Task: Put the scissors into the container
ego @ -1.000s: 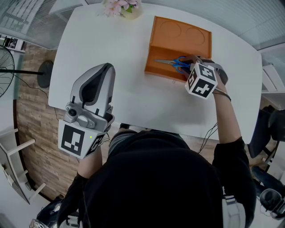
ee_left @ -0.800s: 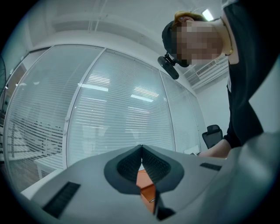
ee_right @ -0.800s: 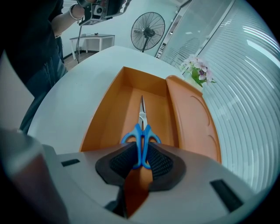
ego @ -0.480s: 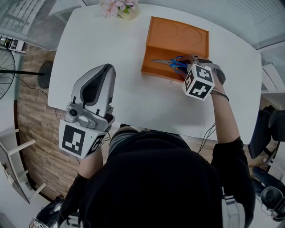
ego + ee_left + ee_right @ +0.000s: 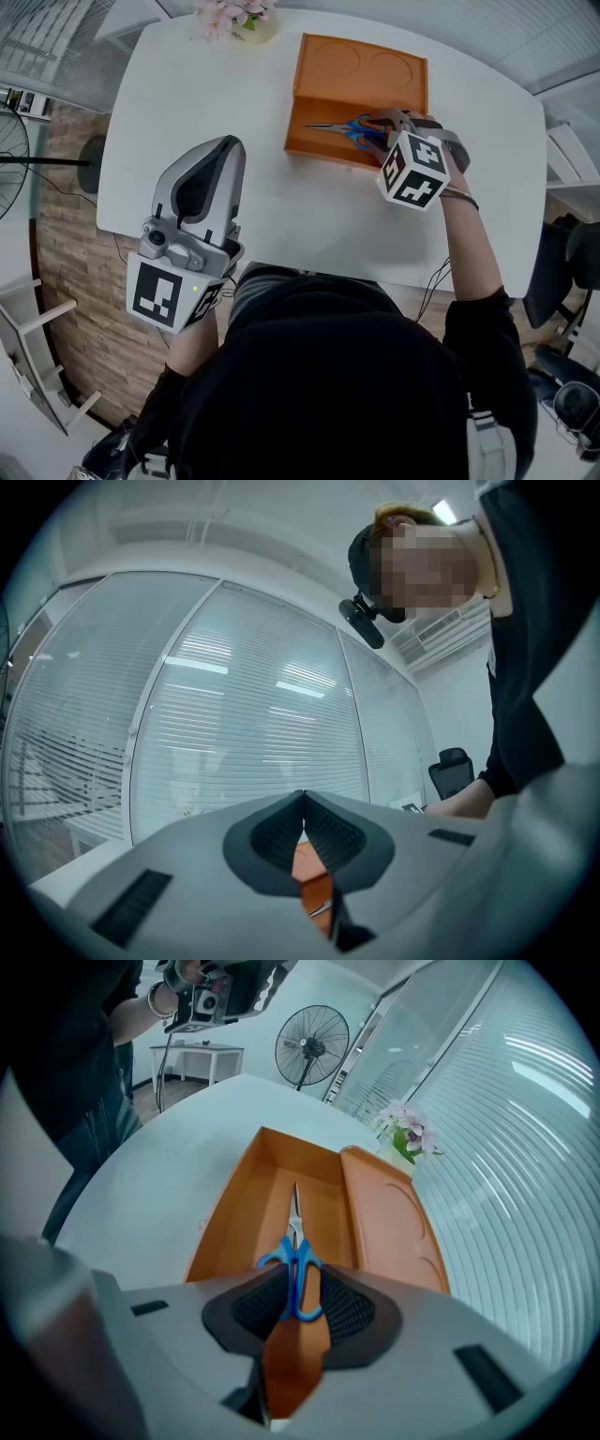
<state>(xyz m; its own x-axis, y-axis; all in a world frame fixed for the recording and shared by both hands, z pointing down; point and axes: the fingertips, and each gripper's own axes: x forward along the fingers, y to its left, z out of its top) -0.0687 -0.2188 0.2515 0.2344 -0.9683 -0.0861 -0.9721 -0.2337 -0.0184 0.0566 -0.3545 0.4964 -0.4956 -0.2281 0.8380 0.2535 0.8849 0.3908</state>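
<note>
Blue-handled scissors (image 5: 339, 127) (image 5: 293, 1241) lie along the front trough of the orange container (image 5: 366, 66) (image 5: 234, 1213), blades pointing left in the head view. My right gripper (image 5: 380, 128) (image 5: 300, 1283) is at the trough's right end. Its jaws are opening, and the blue handles sit loosely between the pads. My left gripper (image 5: 220, 142) (image 5: 303, 799) is held up over the table's near left edge, far from the container. It is shut, with nothing in it.
The white table (image 5: 234, 94) carries a small vase of pink flowers (image 5: 230, 14) (image 5: 405, 1138) at its far edge, left of the container. A standing fan (image 5: 312, 1044) and a side table stand on the wood floor beyond. A dark chair (image 5: 562, 272) is at the right.
The head view has drifted, so the table and container sit a little further left. The right gripper and scissors stay at the container's front trough. The left gripper has not moved.
</note>
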